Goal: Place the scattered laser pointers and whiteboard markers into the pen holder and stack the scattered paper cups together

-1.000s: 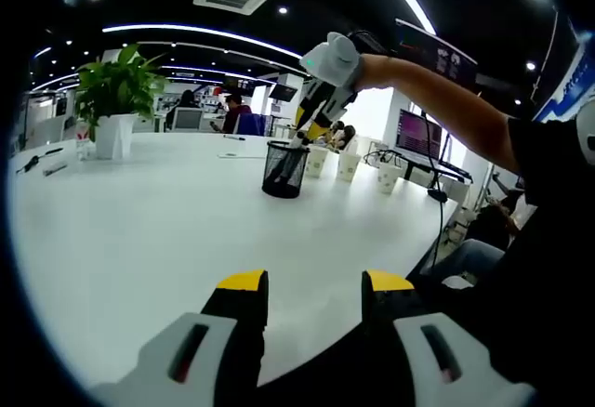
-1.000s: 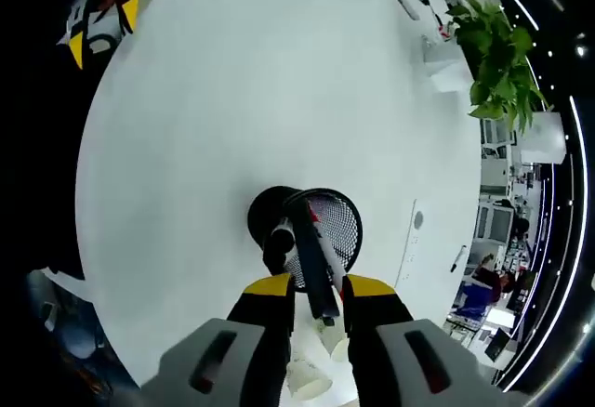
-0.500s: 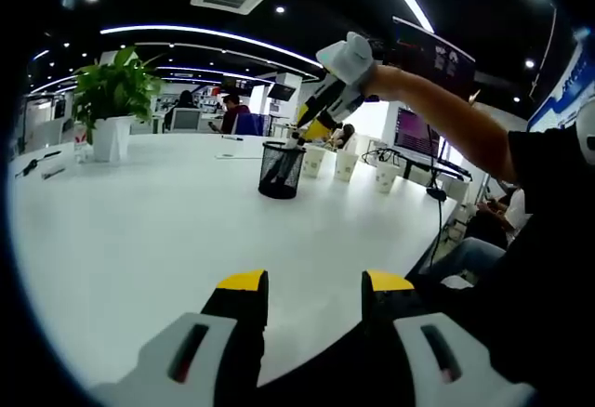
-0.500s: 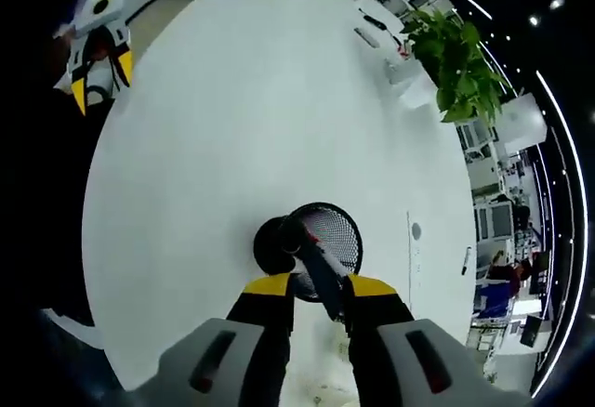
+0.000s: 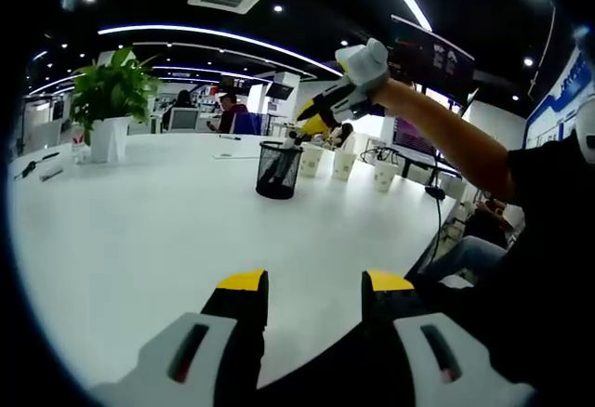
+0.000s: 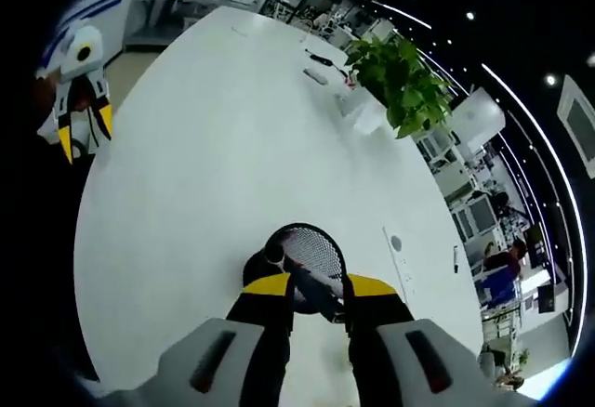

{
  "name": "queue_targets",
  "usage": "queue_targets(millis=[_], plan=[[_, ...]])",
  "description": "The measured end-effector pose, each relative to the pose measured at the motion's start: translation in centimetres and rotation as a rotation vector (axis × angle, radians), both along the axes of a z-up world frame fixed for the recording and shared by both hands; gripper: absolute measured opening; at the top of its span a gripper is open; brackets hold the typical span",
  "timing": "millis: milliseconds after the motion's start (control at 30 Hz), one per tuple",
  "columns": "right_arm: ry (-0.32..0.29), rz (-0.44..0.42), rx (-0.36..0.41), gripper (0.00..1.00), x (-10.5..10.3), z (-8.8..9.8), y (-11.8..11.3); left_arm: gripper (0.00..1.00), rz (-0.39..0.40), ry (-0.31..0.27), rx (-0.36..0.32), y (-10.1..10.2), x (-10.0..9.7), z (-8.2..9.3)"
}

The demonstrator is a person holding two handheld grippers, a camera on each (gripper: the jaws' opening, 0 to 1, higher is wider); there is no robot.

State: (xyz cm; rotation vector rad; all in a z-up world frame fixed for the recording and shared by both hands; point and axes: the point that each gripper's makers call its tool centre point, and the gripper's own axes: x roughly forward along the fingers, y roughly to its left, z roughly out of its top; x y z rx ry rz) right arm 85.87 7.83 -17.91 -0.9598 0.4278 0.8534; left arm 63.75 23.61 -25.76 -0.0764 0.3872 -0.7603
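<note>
The black mesh pen holder (image 5: 278,169) stands mid-table, with three separate white paper cups (image 5: 311,160) (image 5: 346,164) (image 5: 385,176) in a row behind it. A person's hand holds my right gripper (image 5: 307,126) tilted above the holder. In the right gripper view I look down into the holder (image 6: 302,256), where a dark marker (image 6: 307,275) leans inside, small between my right gripper's (image 6: 319,288) narrowly open jaws. My left gripper (image 5: 316,286) hovers open and bare over the near table edge, and is seen far left as well (image 6: 84,133).
A potted plant (image 5: 110,100) (image 6: 400,82) stands at the far end of the white table (image 5: 139,230). Dark pen-like items (image 5: 37,165) (image 6: 316,65) lie near it. A flat sheet (image 5: 237,155) lies behind the holder. People sit at desks beyond.
My right gripper has lifted up and away from the holder, tilting flatter. The marker that sat large between its jaws now stays down in the holder. The left gripper has held still.
</note>
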Motion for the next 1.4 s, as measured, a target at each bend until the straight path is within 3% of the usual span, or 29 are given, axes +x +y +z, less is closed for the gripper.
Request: queue_targets(millis=[300, 600, 933, 1300, 1400], plan=[[-0.047, -0.035, 0.116, 0.24, 0.4, 0.9, -1.1, 0.42, -0.001, 0.001, 0.009, 0.1, 0.3, 0.1], [-0.073, -0.049, 0.182, 0.24, 0.6, 1.6, -2.1, 0.42, -0.011, 0.0, 0.016, -0.6, 0.4, 0.2], [-0.111, -0.073, 0.311, 0.25, -0.4, 2.0, -3.1, 0.42, -0.012, -0.003, 0.025, -0.9, 0.5, 0.4], [-0.125, -0.085, 0.326, 0.27, -1.2, 1.4, -3.9, 0.42, -0.013, 0.0, 0.026, -1.0, 0.4, 0.3], [-0.135, -0.106, 0.333, 0.28, -1.7, 1.3, -5.2, 0.42, -0.015, 0.003, 0.027, -1.1, 0.4, 0.2]])
